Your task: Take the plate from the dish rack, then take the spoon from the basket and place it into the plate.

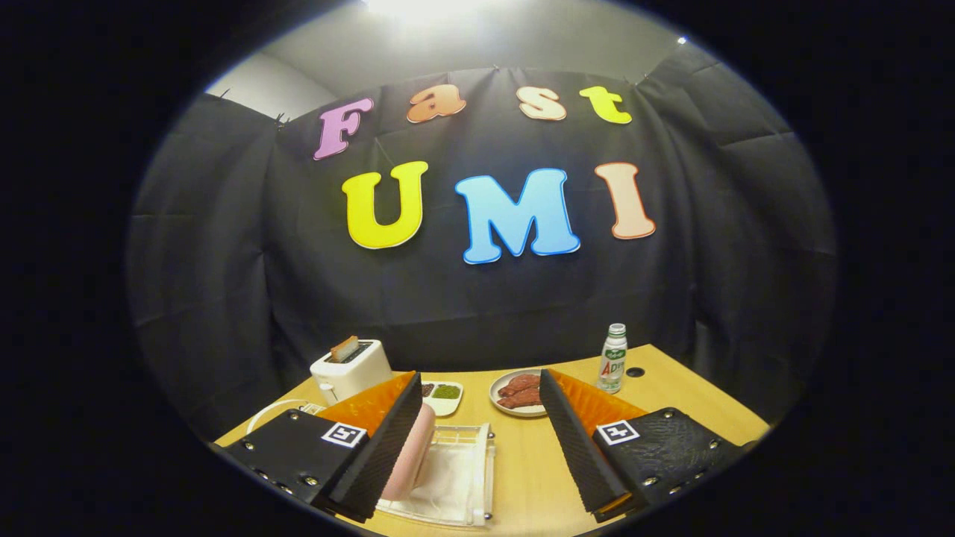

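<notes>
My tongs (481,399) are spread wide and hold nothing — bare wooden table (522,462) shows between the two fingers. The plate (410,455), pale pink, stands on edge in the clear dish rack (462,477), tucked right against the inner side of my left finger (388,440); whether the finger touches it I cannot tell. Off to the left, beyond that finger, a curved white wire rim (272,410) peeks out — it may be the basket, but I cannot make out a spoon there. Ahead of the fingertips sit a small white dish with dark and green fillings (442,397) and a round plate of reddish-brown food (515,393), the latter just beside my right finger (574,440). A white toaster (351,369) with a slice sticking up stands further left, and a small bottle (613,358) stands upright to the right, near a dark hole (635,371) in the tabletop.
</notes>
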`<state>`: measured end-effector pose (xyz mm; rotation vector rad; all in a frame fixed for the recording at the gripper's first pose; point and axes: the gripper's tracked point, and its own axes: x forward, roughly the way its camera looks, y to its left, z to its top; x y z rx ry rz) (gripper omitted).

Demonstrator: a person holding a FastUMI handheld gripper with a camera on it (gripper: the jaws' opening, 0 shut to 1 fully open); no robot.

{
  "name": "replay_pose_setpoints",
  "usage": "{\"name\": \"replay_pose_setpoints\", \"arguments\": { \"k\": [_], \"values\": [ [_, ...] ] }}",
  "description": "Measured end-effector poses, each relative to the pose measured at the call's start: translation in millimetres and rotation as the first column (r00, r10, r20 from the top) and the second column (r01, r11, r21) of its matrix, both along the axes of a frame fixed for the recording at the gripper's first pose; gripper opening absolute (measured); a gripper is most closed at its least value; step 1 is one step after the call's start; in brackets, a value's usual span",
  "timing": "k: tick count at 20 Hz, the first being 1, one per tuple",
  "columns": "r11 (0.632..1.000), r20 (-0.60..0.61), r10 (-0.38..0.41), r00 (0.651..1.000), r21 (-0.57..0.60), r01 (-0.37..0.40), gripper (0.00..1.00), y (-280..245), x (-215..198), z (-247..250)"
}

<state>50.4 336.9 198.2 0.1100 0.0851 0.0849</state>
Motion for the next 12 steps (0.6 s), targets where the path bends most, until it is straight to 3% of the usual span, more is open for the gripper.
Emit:
{"name": "replay_pose_setpoints", "arguments": {
  "k": [4,12],
  "values": [
    [0.999,-0.064,0.041,0.997,0.016,-0.040,0.97,35.3,19.6,-26.1],
    [0.996,-0.264,0.062,0.963,0.078,-0.043,0.97,73.1,49.2,-95.8]
  ]
}}
